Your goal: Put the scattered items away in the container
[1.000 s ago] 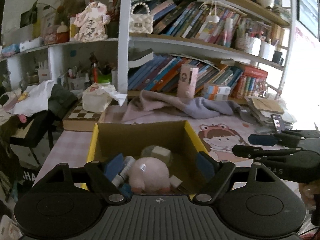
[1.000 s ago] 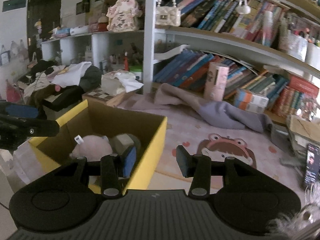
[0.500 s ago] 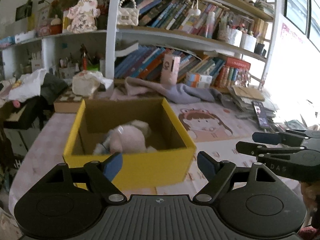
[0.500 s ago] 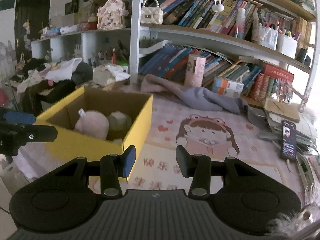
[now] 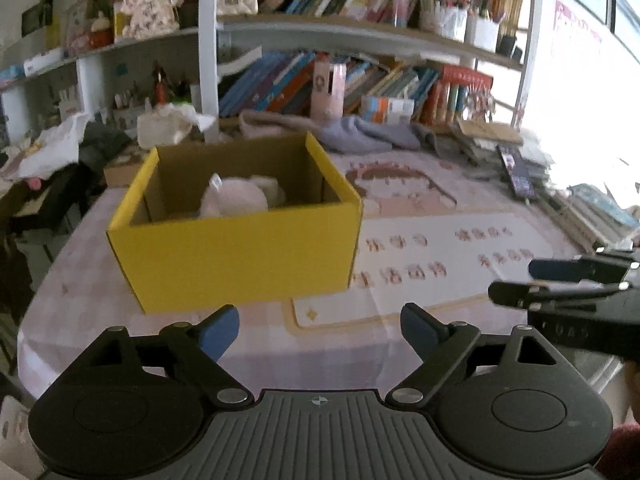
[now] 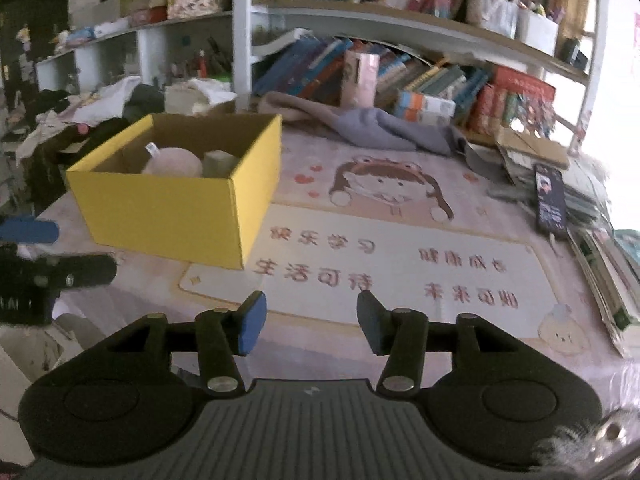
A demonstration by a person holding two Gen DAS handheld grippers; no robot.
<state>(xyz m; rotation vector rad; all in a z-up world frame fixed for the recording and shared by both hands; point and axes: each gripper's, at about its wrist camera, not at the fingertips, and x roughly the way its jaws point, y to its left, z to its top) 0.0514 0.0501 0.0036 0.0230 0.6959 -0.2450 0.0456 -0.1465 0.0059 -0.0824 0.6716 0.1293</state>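
Note:
A yellow cardboard box stands on the table, also in the right wrist view. Inside lie a pink plush toy and a grey-green item; other contents are hidden by the box wall. My left gripper is open and empty, held back from the box's near wall. My right gripper is open and empty over the printed mat, right of the box. Each gripper shows at the edge of the other's view.
A pink printed mat covers the table. Grey cloth, a pink carton and books line the back. A phone lies on stacked papers at the right. Clothes pile at the left.
Both grippers have pulled back and away from the box; the left one was over the box's inside and now sits short of its near wall. Both stay open.

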